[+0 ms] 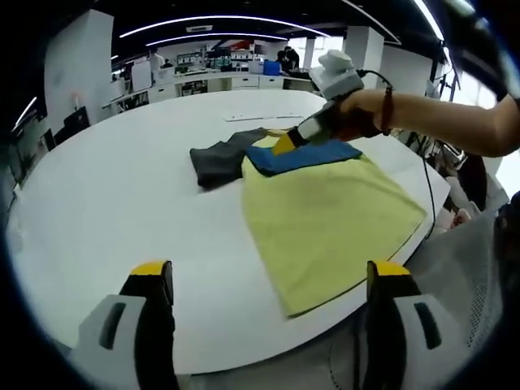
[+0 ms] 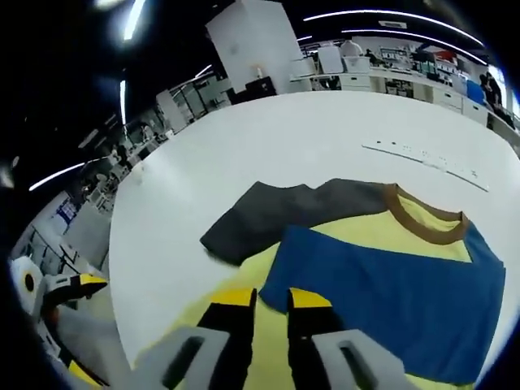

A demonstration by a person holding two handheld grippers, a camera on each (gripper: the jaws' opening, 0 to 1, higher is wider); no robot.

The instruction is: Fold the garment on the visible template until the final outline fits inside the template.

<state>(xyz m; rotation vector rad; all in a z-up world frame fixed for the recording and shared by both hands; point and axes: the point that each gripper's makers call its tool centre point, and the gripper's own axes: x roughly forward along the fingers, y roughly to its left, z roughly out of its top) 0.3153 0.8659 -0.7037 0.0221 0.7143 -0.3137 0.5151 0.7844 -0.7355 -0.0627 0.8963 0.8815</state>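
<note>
table [image 1: 114, 187]: white, round | on it: yellow-blue-grey shirt [image 1: 325, 211], partly folded

the garment [image 1: 325, 213] is a t-shirt lying flat on the white surface [image 1: 122, 195], toward its right, near edge. its body is pale yellow, with a brown ribbed collar [image 2: 424, 213] at the far end. one sleeve [image 1: 218, 159] is dark grey and spreads out to the left, still unfolded. the other sleeve [image 1: 302, 155] is blue and is folded over onto the yellow chest, just below the collar. the hem lies close to the surface's near rim.
</note>
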